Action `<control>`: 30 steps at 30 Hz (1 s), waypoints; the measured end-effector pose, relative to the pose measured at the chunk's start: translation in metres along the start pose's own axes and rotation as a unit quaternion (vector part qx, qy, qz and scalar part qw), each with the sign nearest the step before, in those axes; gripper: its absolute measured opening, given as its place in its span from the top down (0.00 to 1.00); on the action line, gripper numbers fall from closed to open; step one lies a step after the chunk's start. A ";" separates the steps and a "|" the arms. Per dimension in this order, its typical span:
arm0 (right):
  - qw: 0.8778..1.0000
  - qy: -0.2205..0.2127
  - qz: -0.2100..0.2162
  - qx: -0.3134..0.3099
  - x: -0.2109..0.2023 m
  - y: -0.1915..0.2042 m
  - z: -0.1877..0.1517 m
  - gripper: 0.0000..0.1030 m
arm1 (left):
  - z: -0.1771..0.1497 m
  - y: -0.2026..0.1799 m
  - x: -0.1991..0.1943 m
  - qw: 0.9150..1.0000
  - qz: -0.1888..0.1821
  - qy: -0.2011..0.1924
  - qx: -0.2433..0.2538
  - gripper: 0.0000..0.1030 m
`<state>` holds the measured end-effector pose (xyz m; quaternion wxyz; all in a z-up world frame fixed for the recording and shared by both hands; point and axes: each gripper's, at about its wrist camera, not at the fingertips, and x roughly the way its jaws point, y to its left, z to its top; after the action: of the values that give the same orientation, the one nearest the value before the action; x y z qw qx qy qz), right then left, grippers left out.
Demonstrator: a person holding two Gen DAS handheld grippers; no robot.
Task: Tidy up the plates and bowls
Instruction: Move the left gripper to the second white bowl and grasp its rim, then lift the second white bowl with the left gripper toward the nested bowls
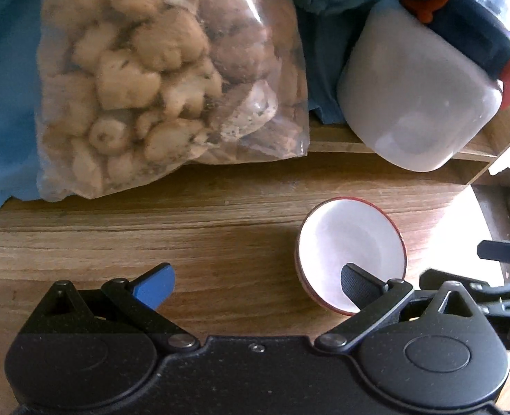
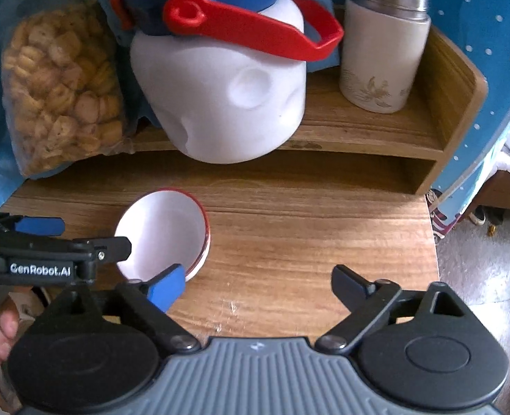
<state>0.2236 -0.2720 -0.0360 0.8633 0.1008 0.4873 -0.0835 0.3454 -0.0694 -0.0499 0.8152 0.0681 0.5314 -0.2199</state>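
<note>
While the left hand-held gripper (image 1: 258, 283) hangs spread, its black finger (image 1: 358, 285) overlaps the red-rimmed white ceramic bowl (image 1: 350, 238) on the wooden tabletop (image 1: 185, 228). From the right view, the right hand-held gripper (image 2: 258, 285) is spread beside that bowl (image 2: 161, 228); straddling the rim squarely before pinching seems wise.

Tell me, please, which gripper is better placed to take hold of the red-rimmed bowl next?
Probably the left gripper: it is open, and its black finger already overlaps the bowl. The right gripper is open too, mostly over bare table beside it.
</note>
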 end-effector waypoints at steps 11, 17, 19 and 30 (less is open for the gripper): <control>0.999 0.013 0.041 -0.012 0.022 0.004 0.018 0.36 | 0.003 -0.001 0.009 1.000 -0.009 0.010 -0.003 0.14; 0.998 0.020 0.061 -0.015 0.033 0.008 0.021 0.55 | 0.004 -0.005 0.011 0.999 -0.030 0.016 -0.001 0.32; 0.997 0.023 0.070 -0.012 0.036 0.008 0.022 0.60 | 0.005 -0.007 0.012 0.999 -0.045 0.022 0.001 0.43; 0.993 0.040 0.110 0.001 0.051 0.006 0.017 0.77 | 0.000 -0.014 0.021 0.997 -0.070 0.030 0.002 0.84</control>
<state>0.2653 -0.2725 -0.0701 0.8469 0.1578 0.5075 0.0155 0.3467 -0.0876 -0.0667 0.7814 0.0395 0.5587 -0.2752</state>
